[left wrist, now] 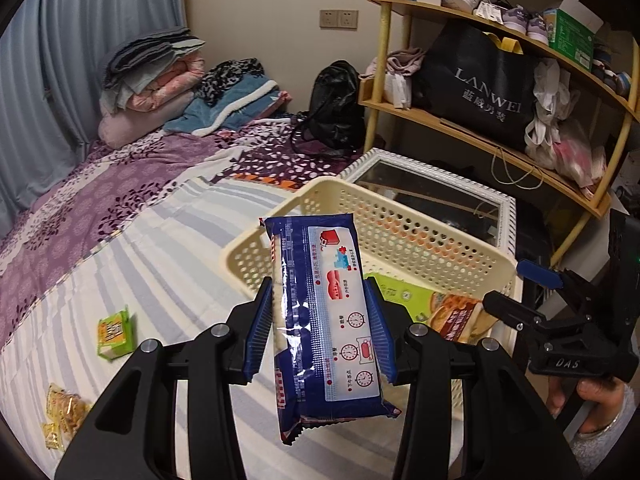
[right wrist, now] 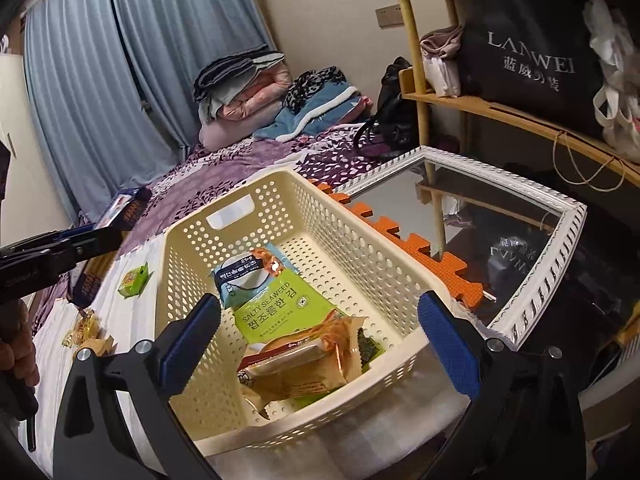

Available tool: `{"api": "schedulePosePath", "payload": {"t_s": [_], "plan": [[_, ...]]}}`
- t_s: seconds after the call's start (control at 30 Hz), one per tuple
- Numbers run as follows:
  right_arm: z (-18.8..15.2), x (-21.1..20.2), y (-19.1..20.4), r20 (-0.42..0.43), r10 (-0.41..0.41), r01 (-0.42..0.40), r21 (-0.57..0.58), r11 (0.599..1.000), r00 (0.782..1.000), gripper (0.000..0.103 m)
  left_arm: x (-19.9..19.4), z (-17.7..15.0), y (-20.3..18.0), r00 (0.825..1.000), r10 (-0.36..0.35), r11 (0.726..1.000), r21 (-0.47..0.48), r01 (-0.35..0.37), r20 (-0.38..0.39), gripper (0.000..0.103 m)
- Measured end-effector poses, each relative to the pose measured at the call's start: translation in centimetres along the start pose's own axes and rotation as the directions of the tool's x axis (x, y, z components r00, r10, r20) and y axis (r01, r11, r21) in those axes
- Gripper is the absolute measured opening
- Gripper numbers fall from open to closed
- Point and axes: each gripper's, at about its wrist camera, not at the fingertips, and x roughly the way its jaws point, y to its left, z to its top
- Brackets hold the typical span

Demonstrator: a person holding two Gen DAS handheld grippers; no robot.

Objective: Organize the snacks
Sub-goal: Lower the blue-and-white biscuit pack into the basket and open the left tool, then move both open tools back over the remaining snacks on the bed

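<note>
Left wrist view: left gripper (left wrist: 320, 332) clamps the blue packet (left wrist: 324, 320) across its width, upright, just short of the basket (left wrist: 420, 216), probably for dropping in. Right gripper (right wrist: 320, 340) hovers over the basket, jaws wide, empty. Seaweed pack (right wrist: 280, 312) and orange packet (right wrist: 296, 368) crowd the near end; green box (left wrist: 114, 334) waits on the bed (left wrist: 168, 240).

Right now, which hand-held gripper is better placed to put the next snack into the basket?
Left. The left hand-held gripper is already clamped on the blue packet, just short of the cream basket. The right hand-held gripper is open and empty above it.
</note>
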Motion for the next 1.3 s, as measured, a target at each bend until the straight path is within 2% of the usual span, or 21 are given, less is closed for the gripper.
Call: {"api": "schedulePosePath", "payload": {"t_s": [0.27, 0.33, 0.37, 0.4, 0.63, 0.87, 1.23, 1.3], "plan": [[-0.3, -0.5, -1.4, 0.011, -0.026, 0.025, 0.042, 0.999, 1.000, 0.098, 2.8, 1.0, -3.3, 0.996, -0.088, 0.996, 0.014, 0.089, -0.025, 0.047], [-0.3, -0.6, -1.6, 0.011, -0.029, 0.028, 0.047, 0.999, 1.000, 0.098, 3.3, 1.0, -4.0, 0.993, -0.110, 0.994, 0.012, 0.110, -0.033, 0.064], [-0.3, -0.5, -1.7, 0.011, -0.029, 0.029, 0.048, 0.998, 1.000, 0.098, 3.4, 1.1, -4.2, 0.993, -0.113, 0.994, 0.010, 0.113, -0.029, 0.077], [-0.3, -0.5, -1.7, 0.011, -0.029, 0.029, 0.049, 0.998, 1.000, 0.098, 3.4, 1.0, -4.4, 0.993, -0.115, 0.993, 0.011, 0.115, -0.023, 0.081], [-0.2, -0.2, -1.5, 0.012, -0.021, 0.020, 0.057, 0.998, 1.000, 0.098, 3.1, 0.8, -3.0, 0.996, -0.082, 0.996, -0.019, 0.082, -0.031, 0.082], [0.0, 0.0, -0.6, 0.007, -0.011, 0.011, 0.037, 0.999, 1.000, 0.098, 2.3, 0.6, -1.4, 0.999, -0.041, 0.998, -0.038, 0.040, -0.018, 0.092], [0.4, -0.4, 0.6, 0.015, -0.005, 0.005, 0.011, 1.000, 1.000, 0.098, 1.1, 0.0, 0.1, 1.000, 0.007, 0.999, -0.047, -0.007, -0.009, 0.093], [0.4, -0.5, 1.0, 0.016, 0.000, 0.000, 0.005, 1.000, 1.000, 0.098, 0.8, -0.1, 0.3, 1.000, 0.013, 0.999, -0.051, -0.013, -0.007, 0.097]]}}
